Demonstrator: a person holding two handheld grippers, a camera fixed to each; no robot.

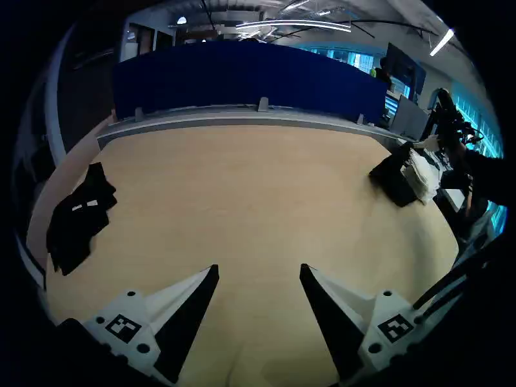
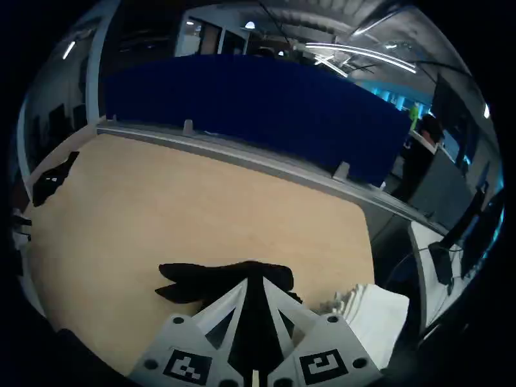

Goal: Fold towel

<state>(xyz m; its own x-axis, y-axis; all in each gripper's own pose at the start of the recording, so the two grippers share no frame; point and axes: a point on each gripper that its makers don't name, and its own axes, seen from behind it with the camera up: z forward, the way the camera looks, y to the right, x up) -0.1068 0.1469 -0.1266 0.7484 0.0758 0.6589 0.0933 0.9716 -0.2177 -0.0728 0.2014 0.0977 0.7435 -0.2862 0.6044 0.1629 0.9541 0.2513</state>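
Right tongs [image 2: 256,280] tight on black towel [image 2: 188,276]

Open-plan office. A pale wooden table [image 1: 258,187] spans the near field; a dark blue partition [image 1: 245,77] (on a grey rail [image 1: 213,116]) lines its far edge. Curved strip lights [image 1: 293,24] hang from the exposed ceiling [image 1: 380,16]; monitors [image 1: 401,64] and cyan-lit windows [image 1: 478,115] occupy the far right.

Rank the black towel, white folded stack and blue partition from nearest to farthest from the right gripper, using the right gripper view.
1. Black towel, centre, directly ahead.
2. White folded stack, lower right.
3. Blue partition, along the back.
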